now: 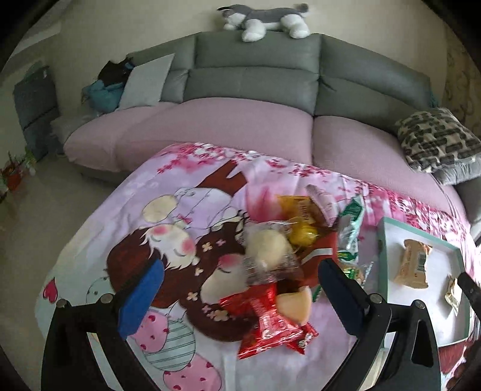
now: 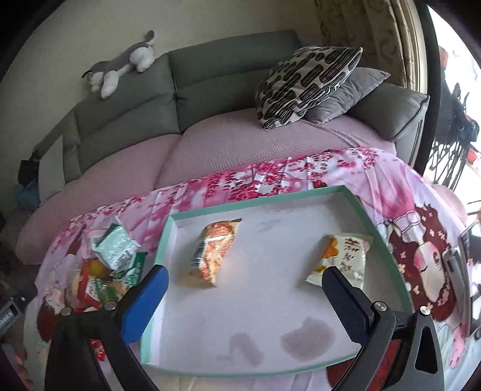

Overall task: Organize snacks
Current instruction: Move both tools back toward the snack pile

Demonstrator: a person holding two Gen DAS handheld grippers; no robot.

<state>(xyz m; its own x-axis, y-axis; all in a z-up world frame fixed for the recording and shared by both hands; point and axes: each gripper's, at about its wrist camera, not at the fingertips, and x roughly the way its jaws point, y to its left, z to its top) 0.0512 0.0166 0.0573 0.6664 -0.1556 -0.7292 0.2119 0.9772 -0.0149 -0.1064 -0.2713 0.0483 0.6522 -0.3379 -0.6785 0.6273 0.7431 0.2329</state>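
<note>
A pile of wrapped snacks (image 1: 288, 240) lies on the pink cartoon tablecloth (image 1: 156, 234): a clear-wrapped bun (image 1: 267, 249), red packets (image 1: 270, 324), green packets (image 1: 348, 231). My left gripper (image 1: 237, 294) is open and empty, just above the pile's near edge. A teal-rimmed white tray (image 2: 258, 201) holds an orange-white snack pack (image 2: 213, 249) and a white-orange pack (image 2: 345, 255). My right gripper (image 2: 243, 294) is open and empty over the tray. The tray also shows in the left wrist view (image 1: 381, 246), and the pile in the right wrist view (image 2: 105, 264).
A grey sofa with a pink seat cover (image 1: 210, 126) stands behind the table. A patterned cushion (image 2: 306, 84) and a grey cushion (image 2: 348, 96) lie on it. A plush husky (image 1: 264, 21) rests on the backrest. A dark device (image 2: 463, 270) sits at the table's right.
</note>
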